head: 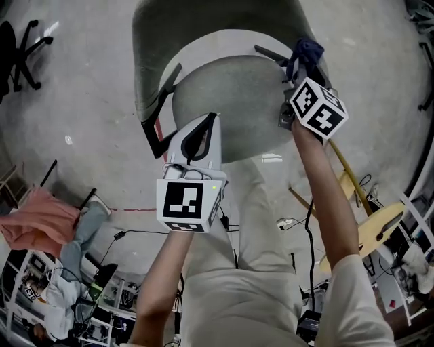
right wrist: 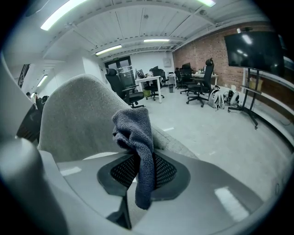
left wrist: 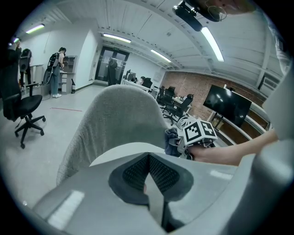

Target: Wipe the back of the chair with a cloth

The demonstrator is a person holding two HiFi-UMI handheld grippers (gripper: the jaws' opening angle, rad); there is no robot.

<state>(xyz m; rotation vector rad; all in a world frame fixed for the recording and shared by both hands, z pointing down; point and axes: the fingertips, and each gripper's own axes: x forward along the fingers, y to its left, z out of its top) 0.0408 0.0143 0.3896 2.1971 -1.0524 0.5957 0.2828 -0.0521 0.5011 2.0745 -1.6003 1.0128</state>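
Observation:
The grey upholstered chair (head: 230,101) stands in front of me, its curved back (head: 203,20) at the far side. My right gripper (head: 296,68) is shut on a dark blue cloth (head: 306,49) at the back's right edge. In the right gripper view the cloth (right wrist: 138,137) hangs out of the jaws, right in front of the chair back (right wrist: 78,110). My left gripper (head: 211,119) hovers over the seat's near edge, shut with nothing in it. From the left gripper view, the chair back (left wrist: 115,119) rises ahead, with the right gripper (left wrist: 180,144) and cloth (left wrist: 172,137) at its right side.
A black office chair (head: 20,47) stands on the concrete floor at the far left. A pink cloth (head: 37,220) lies on a rack at the near left. A wooden stool (head: 376,227) and cables are at the right. Desks, office chairs and people (left wrist: 57,69) fill the room behind.

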